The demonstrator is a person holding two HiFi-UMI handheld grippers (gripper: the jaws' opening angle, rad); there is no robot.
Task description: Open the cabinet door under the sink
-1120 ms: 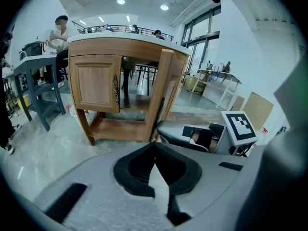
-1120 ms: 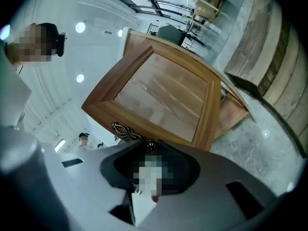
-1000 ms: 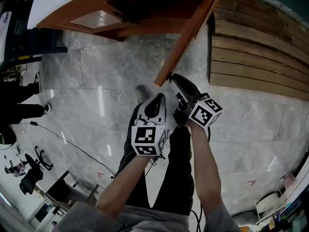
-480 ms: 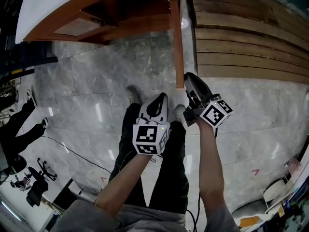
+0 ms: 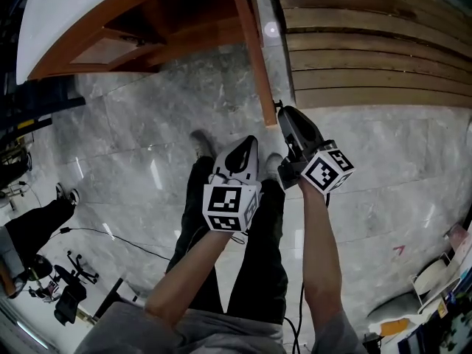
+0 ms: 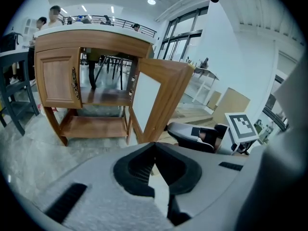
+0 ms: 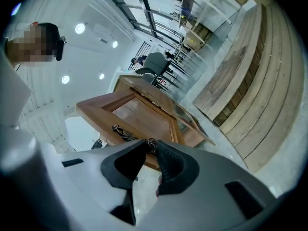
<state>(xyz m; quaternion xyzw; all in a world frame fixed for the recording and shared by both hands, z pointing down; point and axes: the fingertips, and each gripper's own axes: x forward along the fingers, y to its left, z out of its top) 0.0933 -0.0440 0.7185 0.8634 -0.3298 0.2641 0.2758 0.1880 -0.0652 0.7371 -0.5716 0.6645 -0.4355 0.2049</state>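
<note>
Two handheld grippers are being held out over the person's dark-trousered legs [image 5: 258, 271], low in the head view. The left gripper [image 5: 243, 144], white with a square-marker cube, is hanging just left of the right one, apart from the furniture. In the left gripper view its jaws [image 6: 154, 146] are pressed together with nothing between them.

The right gripper [image 5: 281, 109], black with its own marker cube, is reaching a little farther, and its tip is meeting the near end of the brown wooden cabinet door [image 5: 251, 43]. In the right gripper view the jaws [image 7: 150, 146] are pinching the end of the dark ornate metal handle [image 7: 122, 131], which is running along the door's frame [image 7: 139, 112].

That door is standing swung out from the cabinet, edge-on in the head view and pointing toward the person. The left gripper view is showing its pale inner face [image 6: 156, 97] angled to the right, with the brown wooden sink cabinet [image 6: 91, 47] behind it, open at the middle. A low wooden shelf [image 6: 94, 126] is showing inside, and the second door [image 6: 57, 78] on the left is sitting closed. A white countertop [image 5: 66, 13] is capping the cabinet at the far left.

Grey marble floor [image 5: 133, 124] is spreading under everything, and a wooden plank platform [image 5: 369, 43] is lying at the far right.
</note>
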